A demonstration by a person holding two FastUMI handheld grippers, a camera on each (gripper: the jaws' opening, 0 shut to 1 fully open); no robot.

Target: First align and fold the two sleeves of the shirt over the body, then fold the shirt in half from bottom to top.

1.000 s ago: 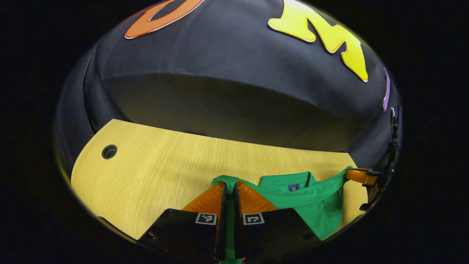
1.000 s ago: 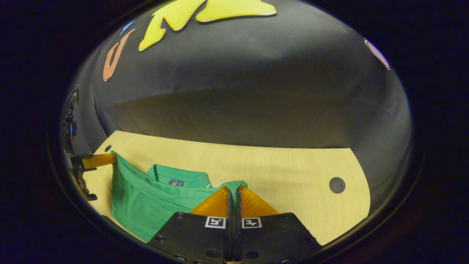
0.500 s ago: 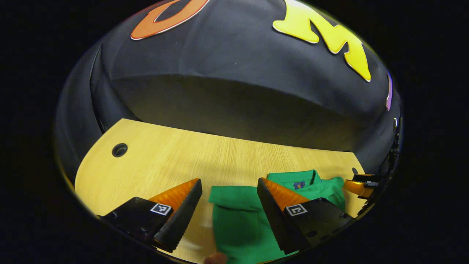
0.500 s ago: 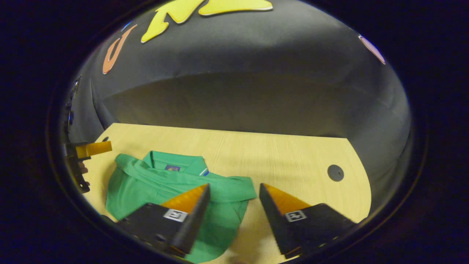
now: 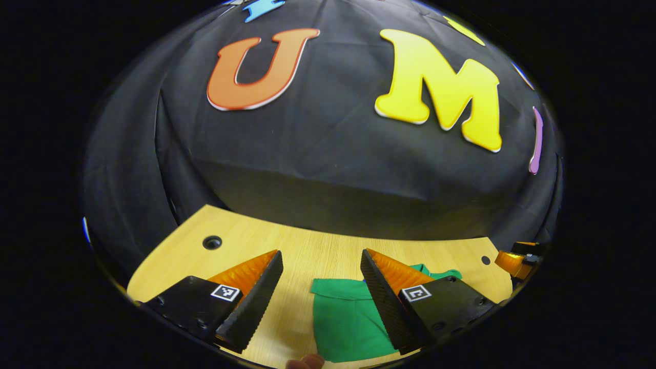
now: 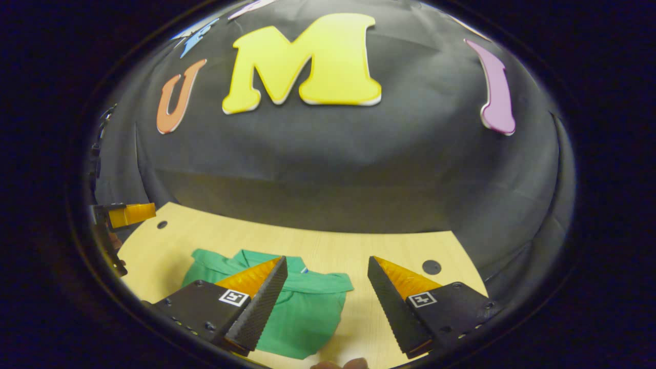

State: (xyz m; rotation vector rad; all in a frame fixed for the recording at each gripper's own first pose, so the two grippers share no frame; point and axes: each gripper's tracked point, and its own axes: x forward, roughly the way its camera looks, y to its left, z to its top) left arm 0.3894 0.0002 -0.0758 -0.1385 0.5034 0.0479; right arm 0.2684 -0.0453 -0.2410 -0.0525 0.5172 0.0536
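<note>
Shirt: green polo shirt point(image 5: 342, 320) lies folded on the wooden tabletop point(image 5: 302, 251), near edge; collar end toward the far wall. In the right gripper view the same shirt point(image 6: 302, 307) shows its collar at the far side and a folded top edge running to the right.
Left hand-held gripper: released point(image 5: 321, 297), fingers spread wide, nothing between them; held above the tabletop, the shirt seen through the gap and behind its right finger.
Right hand-held gripper: released point(image 6: 327, 302), fingers wide apart, grasping nothing; the shirt lies below the gap and behind its left finger.
Other gripper, far off: the right one's tip shows at the right edge of the left gripper view; the left one's tip at the left edge of the right gripper view, clear of the shirt.
Tabletop: light wood grain, one round cable hole point(image 5: 211, 242) at far left, another point(image 6: 431, 267) at far right.
Fingertips: a person's fingertip point(image 5: 306, 362) at the bottom rim of the left gripper view, near the shirt's near edge.
</note>
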